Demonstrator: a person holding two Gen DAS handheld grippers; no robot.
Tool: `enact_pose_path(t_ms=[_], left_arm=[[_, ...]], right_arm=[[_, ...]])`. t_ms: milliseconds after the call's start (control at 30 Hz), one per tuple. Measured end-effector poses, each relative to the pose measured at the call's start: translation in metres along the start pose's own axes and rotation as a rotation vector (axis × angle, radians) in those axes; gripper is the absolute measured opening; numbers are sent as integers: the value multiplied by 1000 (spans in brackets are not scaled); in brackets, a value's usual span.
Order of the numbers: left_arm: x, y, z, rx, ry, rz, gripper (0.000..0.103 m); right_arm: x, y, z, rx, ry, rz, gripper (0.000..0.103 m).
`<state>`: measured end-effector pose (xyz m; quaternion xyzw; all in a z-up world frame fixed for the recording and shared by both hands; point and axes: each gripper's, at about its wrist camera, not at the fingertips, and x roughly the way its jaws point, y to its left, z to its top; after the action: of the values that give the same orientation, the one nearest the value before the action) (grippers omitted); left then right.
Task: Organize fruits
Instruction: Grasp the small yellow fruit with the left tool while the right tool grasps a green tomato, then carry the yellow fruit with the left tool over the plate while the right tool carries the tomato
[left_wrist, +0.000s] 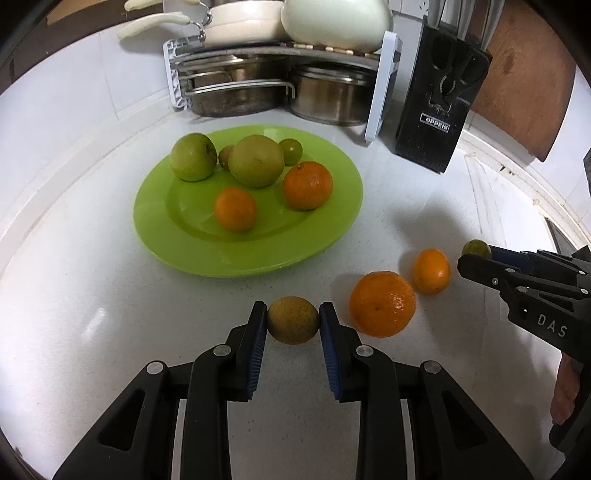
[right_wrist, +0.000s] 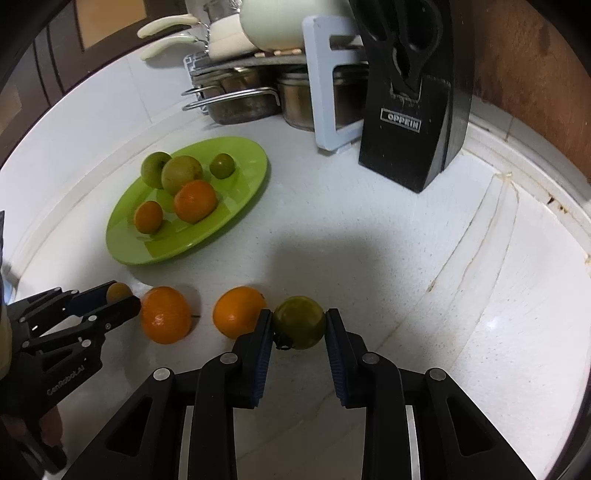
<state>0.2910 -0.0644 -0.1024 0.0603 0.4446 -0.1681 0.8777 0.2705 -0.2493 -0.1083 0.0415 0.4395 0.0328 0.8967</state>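
A green plate (left_wrist: 162, 229) (right_wrist: 243, 192) on the white counter holds two oranges, two green apples and smaller green fruits. My left gripper (left_wrist: 293, 326) (right_wrist: 122, 297) is shut on a small brownish-yellow fruit (left_wrist: 293, 320) (right_wrist: 117, 291) just in front of the plate. My right gripper (right_wrist: 299, 328) (left_wrist: 476, 254) is shut on a small dark green fruit (right_wrist: 300, 322) (left_wrist: 475, 248) on the counter. Two oranges, a larger one (left_wrist: 382, 303) (right_wrist: 165, 314) and a smaller one (left_wrist: 431, 271) (right_wrist: 236, 312), lie on the counter between the two grippers.
A black knife block (left_wrist: 439, 96) (right_wrist: 410, 110) stands at the back right. A white rack (left_wrist: 273, 70) (right_wrist: 325, 85) with steel pots and cream pans stands behind the plate. A raised counter edge curves along the right (right_wrist: 524, 206).
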Motion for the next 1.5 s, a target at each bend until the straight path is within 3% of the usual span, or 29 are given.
enact_pose_path(t_ms=[833, 1500], left_arm=[[-81, 14, -7, -8, -164, 28, 29], [-106, 37, 27, 5, -275, 65, 29]], right_arm=[[-60, 43, 6, -76, -130, 77, 30], [-67, 77, 41, -129, -207, 124, 30]])
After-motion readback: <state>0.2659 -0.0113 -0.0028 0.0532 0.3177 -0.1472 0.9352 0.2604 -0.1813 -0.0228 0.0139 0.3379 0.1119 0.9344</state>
